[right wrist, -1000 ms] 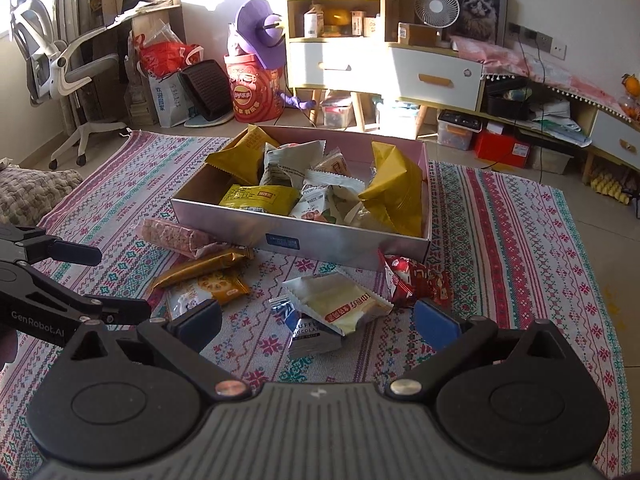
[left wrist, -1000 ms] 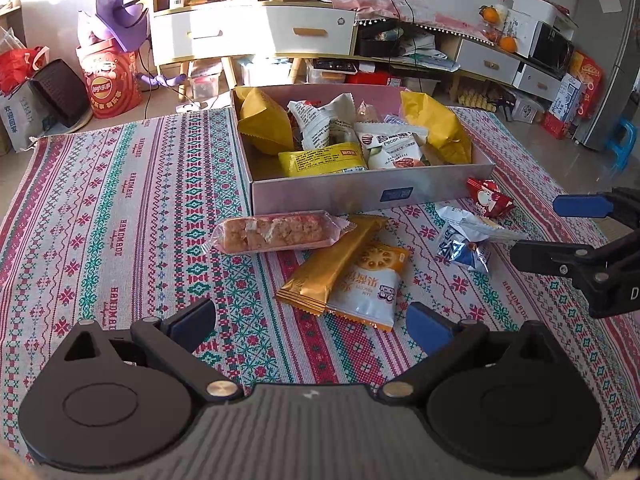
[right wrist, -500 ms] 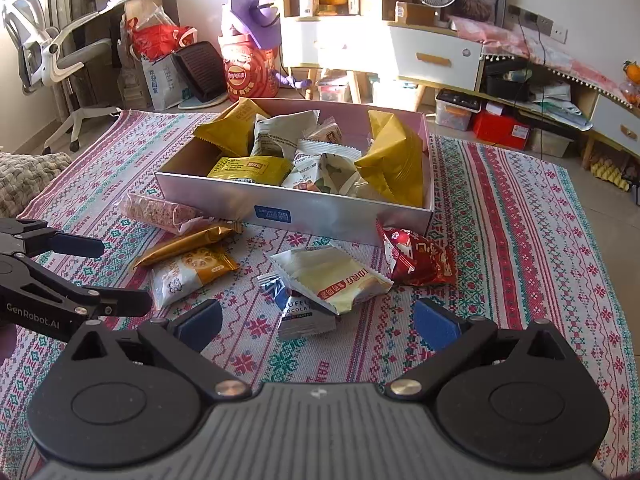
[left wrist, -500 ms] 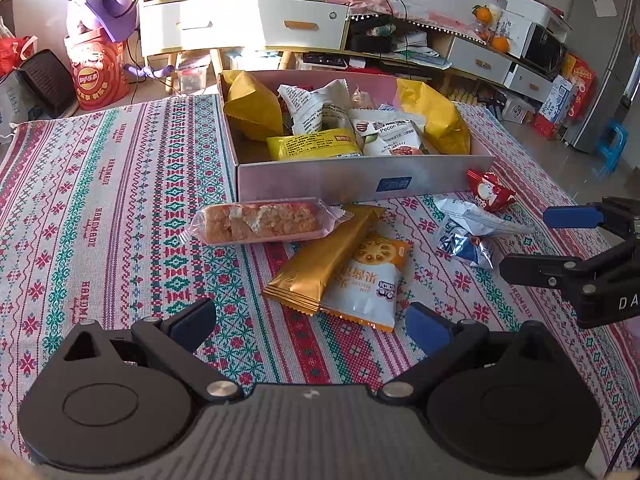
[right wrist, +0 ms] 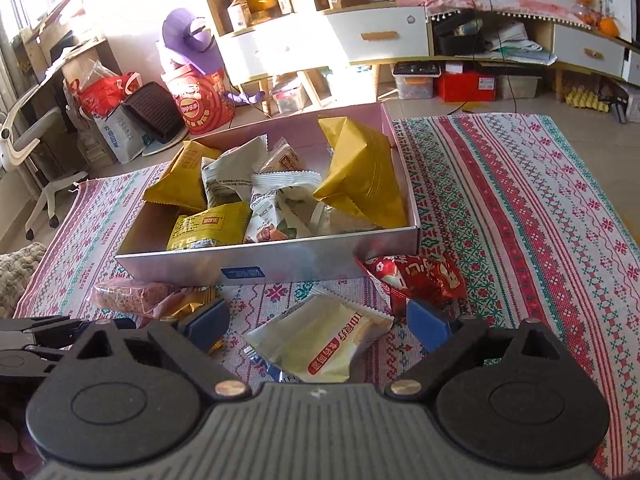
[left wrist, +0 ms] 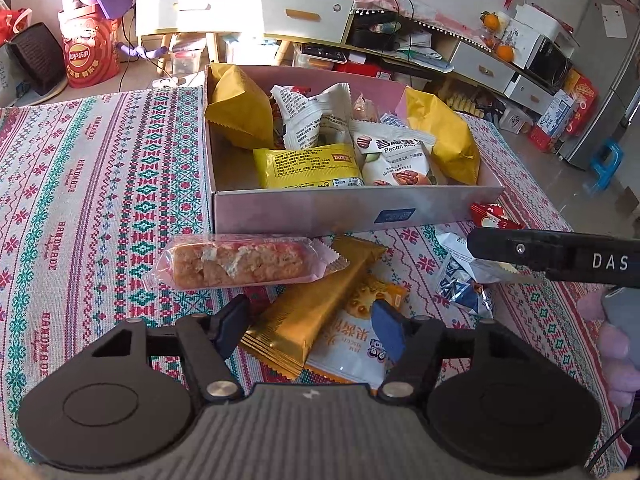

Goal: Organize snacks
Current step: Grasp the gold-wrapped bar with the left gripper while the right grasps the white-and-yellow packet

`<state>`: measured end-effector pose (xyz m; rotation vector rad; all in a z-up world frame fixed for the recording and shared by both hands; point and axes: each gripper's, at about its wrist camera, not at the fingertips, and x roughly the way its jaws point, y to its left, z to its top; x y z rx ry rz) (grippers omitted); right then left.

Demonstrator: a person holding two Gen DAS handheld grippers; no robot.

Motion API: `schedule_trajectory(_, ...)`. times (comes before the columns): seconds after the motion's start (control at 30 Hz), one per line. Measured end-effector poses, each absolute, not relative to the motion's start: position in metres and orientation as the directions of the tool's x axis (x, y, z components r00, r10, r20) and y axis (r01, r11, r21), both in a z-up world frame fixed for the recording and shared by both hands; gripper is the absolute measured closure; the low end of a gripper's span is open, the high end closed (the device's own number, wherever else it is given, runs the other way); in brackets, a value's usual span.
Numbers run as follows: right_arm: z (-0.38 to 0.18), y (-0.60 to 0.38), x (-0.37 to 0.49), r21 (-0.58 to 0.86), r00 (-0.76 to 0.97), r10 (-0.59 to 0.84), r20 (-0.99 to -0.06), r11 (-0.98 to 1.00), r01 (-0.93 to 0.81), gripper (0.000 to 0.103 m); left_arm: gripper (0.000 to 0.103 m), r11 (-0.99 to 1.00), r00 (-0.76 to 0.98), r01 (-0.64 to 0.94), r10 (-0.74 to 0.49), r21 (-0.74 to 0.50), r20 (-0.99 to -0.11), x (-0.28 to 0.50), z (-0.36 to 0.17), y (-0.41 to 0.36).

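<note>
A silver box [left wrist: 320, 212] [right wrist: 304, 260] on the patterned cloth holds several snack packs. In front of it lie a pink-wrapped cake bar [left wrist: 240, 262], a gold bar [left wrist: 316, 300] and a white-orange pack [left wrist: 356, 344]. My left gripper [left wrist: 312, 330] is open, low over the gold bar and the white-orange pack. My right gripper [right wrist: 318, 322] is open, low over a pale yellow pack [right wrist: 324, 340] that lies on a blue-white pack [left wrist: 460, 280]. A red pack [right wrist: 416, 276] lies by the box's right corner. The right gripper's side shows in the left wrist view [left wrist: 552, 256].
The patterned cloth [left wrist: 88, 200] covers the floor around the box. Behind it stand a white drawer cabinet [right wrist: 360, 36], a red Lay's tub [left wrist: 90, 56], bags and a white office chair [right wrist: 32, 152]. A fridge [left wrist: 616, 80] stands at the far right.
Both grippers have moved forward and down toward the loose packs in front of the box. The left jaws have narrowed a little but stay open. The packs have not moved.
</note>
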<state>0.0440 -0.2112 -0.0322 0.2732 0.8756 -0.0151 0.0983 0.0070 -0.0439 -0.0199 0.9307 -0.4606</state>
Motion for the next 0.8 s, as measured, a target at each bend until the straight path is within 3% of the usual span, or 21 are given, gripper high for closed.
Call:
schedule_trajectory(0.2, -0.043, -0.220, 0.047, 0.259, 0.588, 0.096, -0.803, 0.945, 0.199, 0.025, 0.046, 0.897, 0.487, 0.376, -0.405, -0.232, -0.774, 0.101, -0.040, 0.002)
schedule_trajectory(0.4, -0.045, -0.225, 0.045, 0.226, 0.540, 0.067, -0.839, 0.946, 0.234, 0.047, 0.056, 0.878, 0.454, 0.421, -0.423, -0.230, -0.784, 0.094, -0.035, -0.009)
schedule_trajectory(0.8, -0.039, -0.222, 0.039, 0.202, 0.521, 0.069, -0.851, 0.958, 0.202, 0.050, 0.051, 0.901, 0.481, 0.365, -0.398, -0.235, -0.781, 0.101, -0.040, -0.009)
